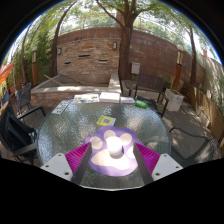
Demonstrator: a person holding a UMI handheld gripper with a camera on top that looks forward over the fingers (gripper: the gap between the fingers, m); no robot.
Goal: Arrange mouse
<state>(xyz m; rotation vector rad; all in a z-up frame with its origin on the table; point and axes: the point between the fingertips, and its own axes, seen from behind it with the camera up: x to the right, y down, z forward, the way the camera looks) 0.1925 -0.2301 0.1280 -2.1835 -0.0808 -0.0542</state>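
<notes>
The pale lavender-white rounded plastic mouse [115, 152] sits between the two magenta-padded fingers of the claw [113, 157], near the close rim of a round glass-topped patio desk [70, 125]. Whether the pads press on its sides or leave a gap is hard to make out, so I cannot tell if the claw is clenched or released. The mouse's near end is cut off by the claw body, and its upper surface shows pale lumps whose shape is unclear.

Just beyond the mouse lies a small yellow-green flat card [106, 120]; farther across the glass are a white flat sheet [88, 99] and a small green object [142, 104] by the far rim. Bare glass lies open ahead and to either side. Dark metal chairs [20, 125] ring the desk, and a brick wall [95, 52] stands behind.
</notes>
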